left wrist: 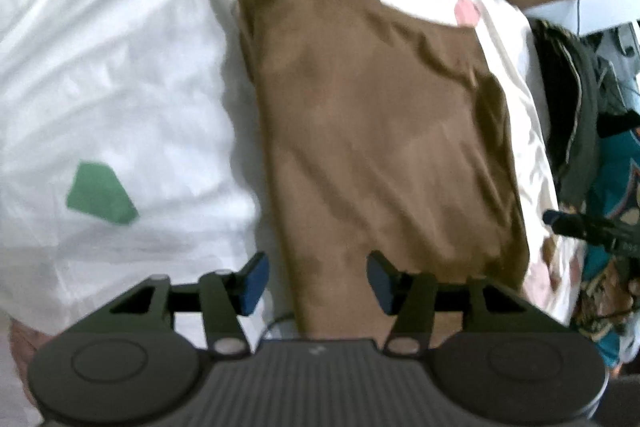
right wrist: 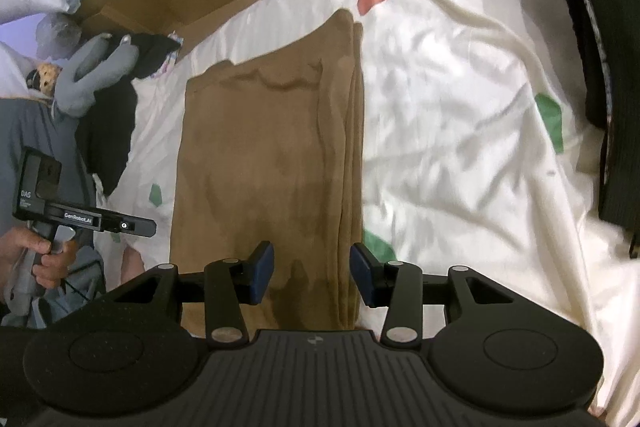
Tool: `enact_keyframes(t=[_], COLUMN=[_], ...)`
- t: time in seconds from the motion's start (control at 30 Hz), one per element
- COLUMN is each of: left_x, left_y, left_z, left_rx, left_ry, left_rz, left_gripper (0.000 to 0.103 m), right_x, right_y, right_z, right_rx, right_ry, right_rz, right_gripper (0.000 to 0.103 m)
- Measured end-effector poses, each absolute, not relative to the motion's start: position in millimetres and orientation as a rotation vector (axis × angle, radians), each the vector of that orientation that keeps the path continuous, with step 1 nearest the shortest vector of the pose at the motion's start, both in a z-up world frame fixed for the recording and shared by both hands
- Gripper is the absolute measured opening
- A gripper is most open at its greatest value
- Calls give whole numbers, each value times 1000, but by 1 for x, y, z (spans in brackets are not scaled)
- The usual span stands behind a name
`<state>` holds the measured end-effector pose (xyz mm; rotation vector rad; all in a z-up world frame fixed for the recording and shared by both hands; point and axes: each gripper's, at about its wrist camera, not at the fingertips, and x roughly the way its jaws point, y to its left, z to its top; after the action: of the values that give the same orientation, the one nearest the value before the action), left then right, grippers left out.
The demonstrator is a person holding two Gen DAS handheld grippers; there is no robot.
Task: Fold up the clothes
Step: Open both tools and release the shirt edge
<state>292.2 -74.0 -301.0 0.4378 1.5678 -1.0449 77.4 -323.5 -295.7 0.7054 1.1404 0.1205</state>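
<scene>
Brown garment (right wrist: pixel 268 163) lies folded in a long strip on the white bed sheet (right wrist: pixel 460 115). Left gripper (left wrist: pixel 316 281) and right gripper (right wrist: pixel 312 277) hover over its near end, fingers apart and empty. For the next fold, I would pinch both near corners through all layers and carry them evenly to the far edge.

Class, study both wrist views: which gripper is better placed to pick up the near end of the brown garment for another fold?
Probably the right gripper: its open jaws straddle the brown garment's layered edge. The left gripper hovers open over the opposite edge.
</scene>
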Motion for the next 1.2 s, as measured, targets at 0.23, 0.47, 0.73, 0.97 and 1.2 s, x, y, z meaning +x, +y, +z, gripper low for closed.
enact_keyframes(t=[0.23,0.47,0.73,0.97,1.2], left_x=[305,316,315,321,329], left_y=[-79,-84,-97,-106,-110], left_z=[-298,-305,-315,-323,-332], left_rx=[383,362,331,309,287], left_ry=[1510,1480,1450,1368,1391], left_rz=[-995,-966,-997,-1001,-996], left_gripper=[74,79,85,83,78], right_x=[102,129,147,162,172], right_y=[-327,-328,-332,-336,-342], right_z=[-296,-309,-341,-372,-387], right_rx=[718,702,805,857,866], right_ry=[1076,1046,1043,1045,1059], right_rz=[106,78,104,87,111], right_gripper=[56,66,67,65,33])
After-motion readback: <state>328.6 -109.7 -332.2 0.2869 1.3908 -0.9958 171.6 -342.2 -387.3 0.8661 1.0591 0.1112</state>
